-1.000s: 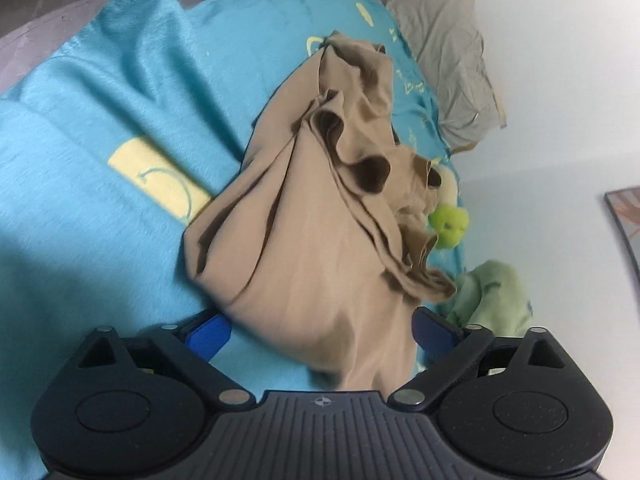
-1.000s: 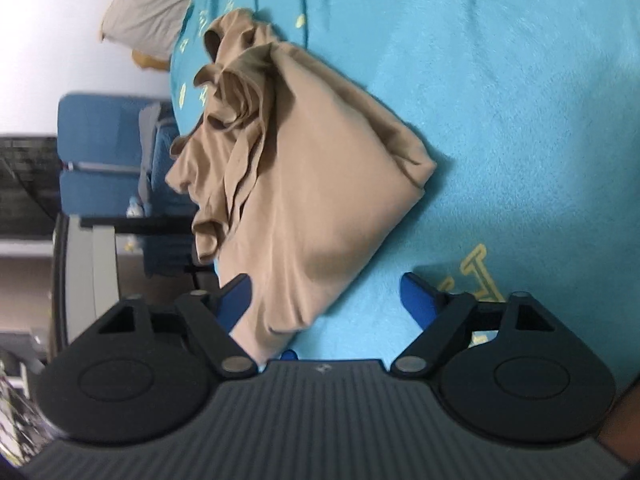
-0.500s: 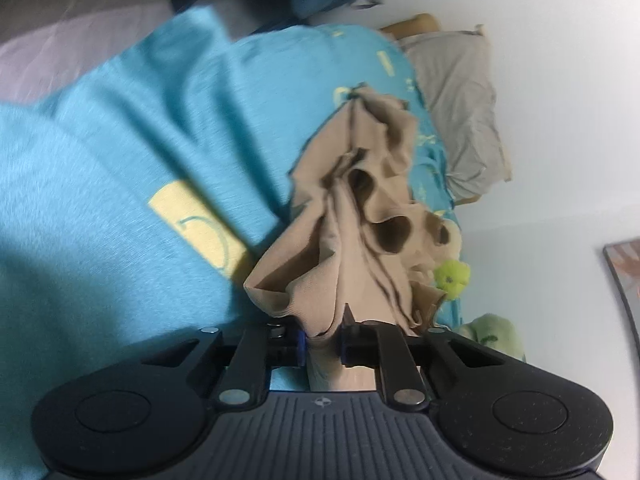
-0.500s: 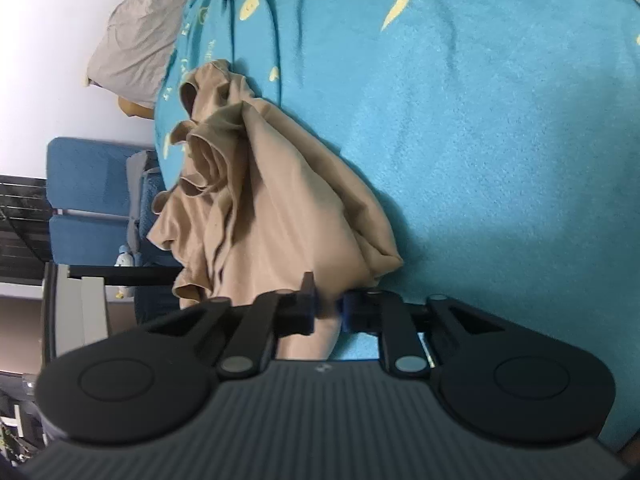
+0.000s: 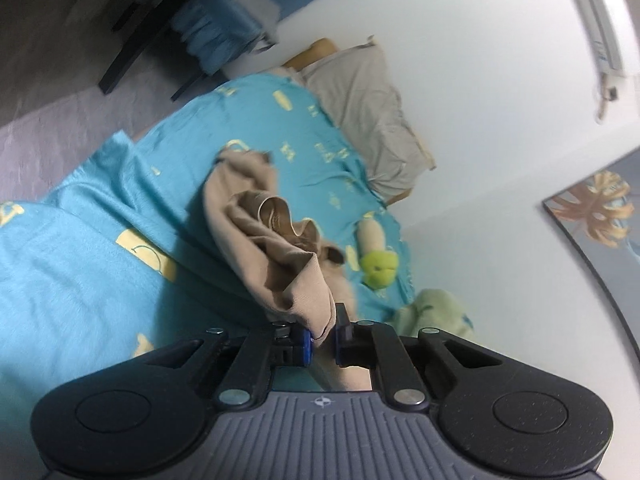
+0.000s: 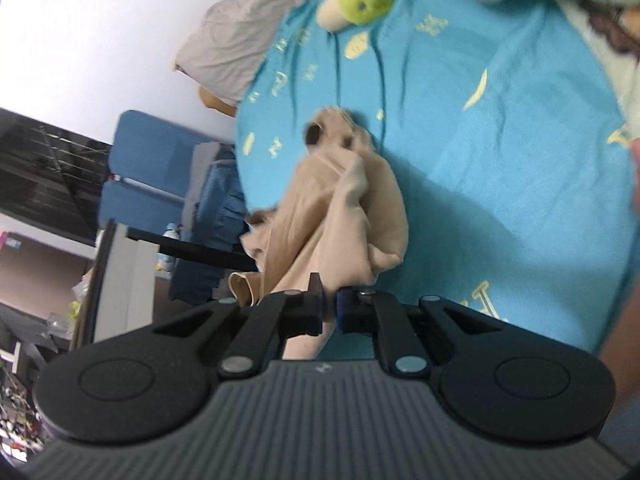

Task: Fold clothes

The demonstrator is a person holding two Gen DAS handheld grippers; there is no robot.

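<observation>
On bed with turquoise patterned bedspread point(image 5: 80, 272) we see grey pillow point(image 5: 368, 112) at far end, yellow-green plush toy point(image 5: 378, 266) near garment. Crumpled tan soft-fabric garment point(image 5: 272, 248) hangs bunched over bedspread. Our left hand-held gripper point(image 5: 322, 334) clenched on one garment edge; right hand-held gripper point(image 6: 329, 308) clamped on another. Nothing blocks either.

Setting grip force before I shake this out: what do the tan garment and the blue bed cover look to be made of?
Tan garment: seems a thin, soft knit, matte; it drapes in fine folds with curling edges, pinched by both the left gripper and right gripper. Blue bed cover: looks like plush, fleece-like fabric with a faint nap sheen and printed yellow motifs. Motion blur leaves both uncertain.
</observation>
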